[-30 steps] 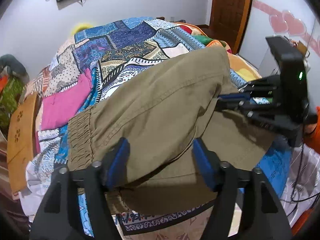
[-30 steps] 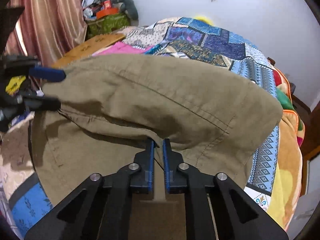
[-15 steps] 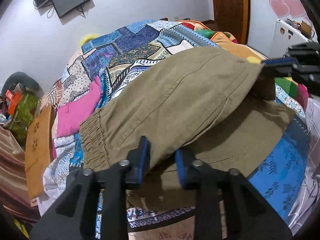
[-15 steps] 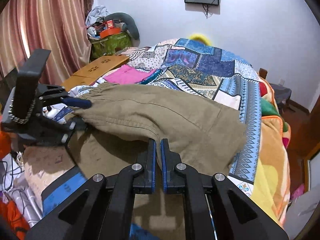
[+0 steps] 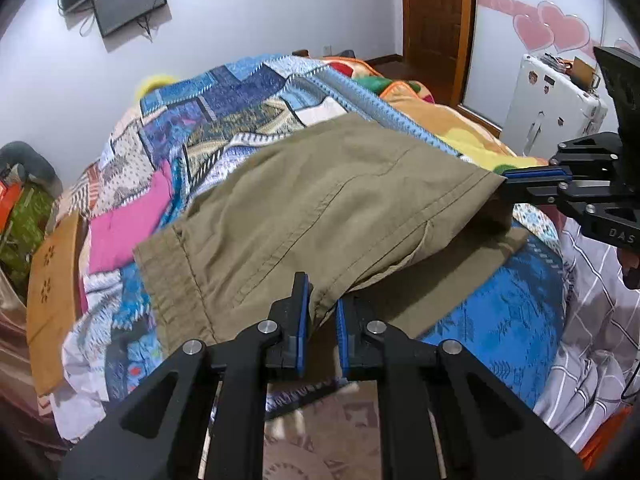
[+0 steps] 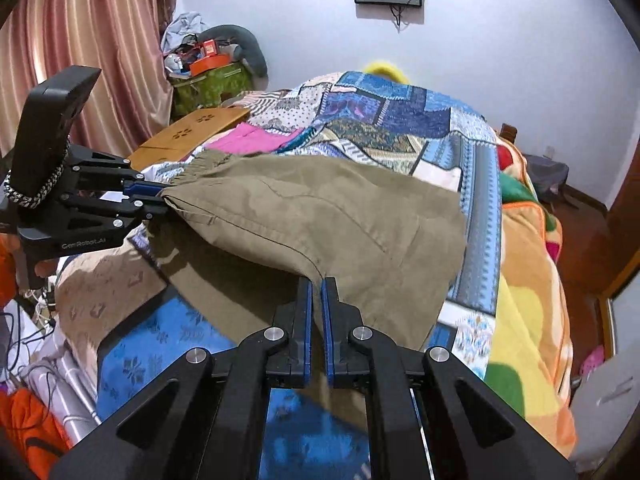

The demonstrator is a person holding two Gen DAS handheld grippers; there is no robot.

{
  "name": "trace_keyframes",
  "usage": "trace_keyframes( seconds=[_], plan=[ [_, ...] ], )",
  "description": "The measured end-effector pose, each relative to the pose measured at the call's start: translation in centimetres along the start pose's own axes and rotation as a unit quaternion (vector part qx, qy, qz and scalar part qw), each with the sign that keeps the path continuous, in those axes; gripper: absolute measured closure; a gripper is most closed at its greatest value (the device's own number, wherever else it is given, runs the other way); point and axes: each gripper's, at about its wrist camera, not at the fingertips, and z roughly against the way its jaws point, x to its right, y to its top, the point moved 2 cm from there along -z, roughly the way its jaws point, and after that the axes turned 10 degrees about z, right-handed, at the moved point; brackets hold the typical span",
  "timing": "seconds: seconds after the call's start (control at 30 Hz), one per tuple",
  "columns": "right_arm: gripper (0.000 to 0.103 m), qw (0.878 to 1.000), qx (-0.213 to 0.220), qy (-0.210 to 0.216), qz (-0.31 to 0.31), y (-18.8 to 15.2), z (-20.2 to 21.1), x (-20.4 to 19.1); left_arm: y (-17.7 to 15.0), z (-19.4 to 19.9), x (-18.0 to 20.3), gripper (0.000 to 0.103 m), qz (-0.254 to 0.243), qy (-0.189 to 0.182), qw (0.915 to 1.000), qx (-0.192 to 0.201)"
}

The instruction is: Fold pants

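1. On the patchwork quilt (image 5: 224, 128) of the bed, I see the khaki pants (image 5: 320, 208) folded over, top layer lifted.
2. My left gripper (image 5: 320, 316) is clenched on the waistband-side edge.
3. My right gripper (image 6: 316, 312) pinches the opposite edge.

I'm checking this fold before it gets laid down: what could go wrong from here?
The left hand-held gripper pinches only a thin edge of the olive-khaki cotton pants, so it may slip. The lifted layer sags between it and the right hand-held gripper, so it may land creased or misaligned on the patchwork quilt.
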Motion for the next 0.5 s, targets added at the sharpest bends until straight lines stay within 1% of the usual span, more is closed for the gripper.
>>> trace_keyframes(
  seconds=[0.13,0.27,0.3,0.37,0.43,0.47,0.5],
  plan=[
    [0.099,1.0,-0.005,0.013,-0.021,-1.3,0.2,-0.6,-1.2,-0.3,-0.6,0.09,0.027,-0.019,0.9993,-0.015],
    [0.099,0.999,-0.024,0.025,-0.038,-2.8,-0.4,-1.1,-2.3,0.1,-1.0,0.088,0.047,-0.027,0.9983,-0.021],
    [0.099,0.999,-0.026,0.024,-0.041,-3.2,-0.5,-1.2,-2.6,0.5,-1.2,0.084,0.057,-0.031,0.9977,-0.022],
    [0.099,0.998,-0.024,0.02,-0.051,-3.6,-0.3,-1.2,-3.0,1.1,-1.7,0.082,0.07,-0.039,0.9965,-0.024],
    [0.099,0.998,-0.012,0.018,-0.06,-3.9,0.4,-0.9,-3.3,2.0,-2.6,0.076,0.088,-0.041,0.9951,-0.023],
    [0.098,0.998,-0.009,0.013,-0.065,-4.0,0.7,-0.7,-3.4,2.4,-3.1,0.069,0.098,-0.037,0.9943,-0.021],
    [0.096,0.997,-0.007,0.006,-0.071,-4.1,1.1,-0.4,-3.4,2.9,-4.0,0.064,0.113,-0.033,0.9929,-0.016]
  ],
)
